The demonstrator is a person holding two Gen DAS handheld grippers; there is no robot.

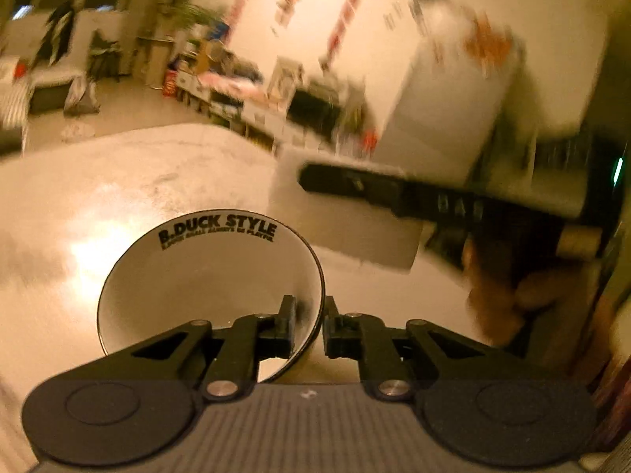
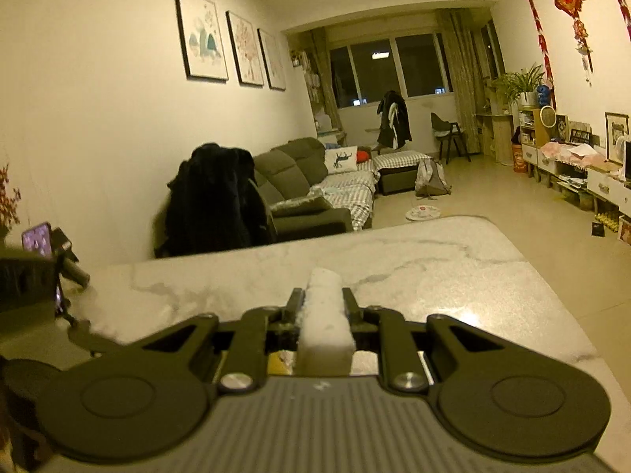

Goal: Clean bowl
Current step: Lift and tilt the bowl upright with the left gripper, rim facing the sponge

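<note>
Motion blur smears the far shelves [image 1: 252, 90] and white wall papers [image 1: 453, 90] in the left view. The bowl [image 1: 205, 276] has its lower rim hidden behind the left tool [image 1: 309, 327]. The right tool [image 1: 394, 189] there is blurred, its tip unclear.

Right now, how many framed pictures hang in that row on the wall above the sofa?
3. They hang side by side in the right wrist view: the nearest picture, the middle picture, and the farthest picture, nearest the window. Other frames stand elsewhere.
</note>
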